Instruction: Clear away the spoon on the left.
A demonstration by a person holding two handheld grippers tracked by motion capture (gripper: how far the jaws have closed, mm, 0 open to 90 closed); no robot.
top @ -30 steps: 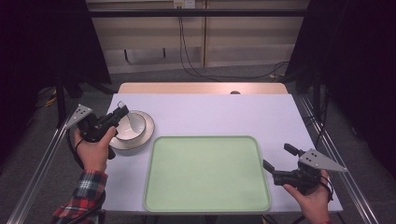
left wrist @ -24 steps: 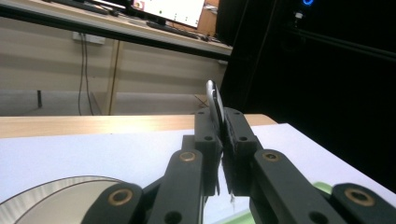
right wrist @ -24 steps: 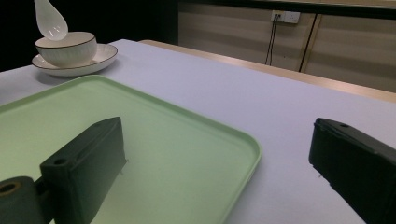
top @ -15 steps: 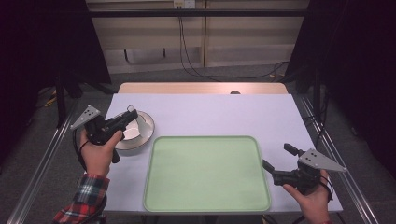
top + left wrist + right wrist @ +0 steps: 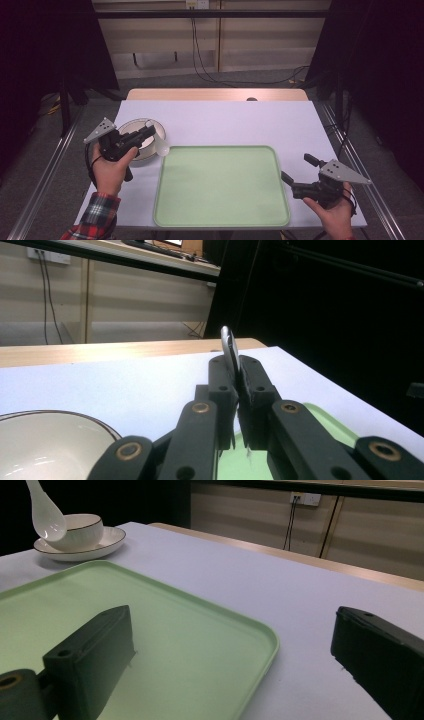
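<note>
The left gripper (image 5: 150,131) clamps a white ceramic spoon (image 5: 161,146) by its handle, over the green plastic tray's (image 5: 220,220) corner beside the cream bowl (image 5: 131,131). The right gripper (image 5: 296,174) gapes wide, holding nothing, above the bench (image 5: 240,125).

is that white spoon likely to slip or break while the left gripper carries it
Probably slippery: the spoon looks glazed and glossy, and the left gripper pinches only its thin handle. Likely stiff but brittle, like the matching bowl. Its hanging scoop may pivot.
</note>
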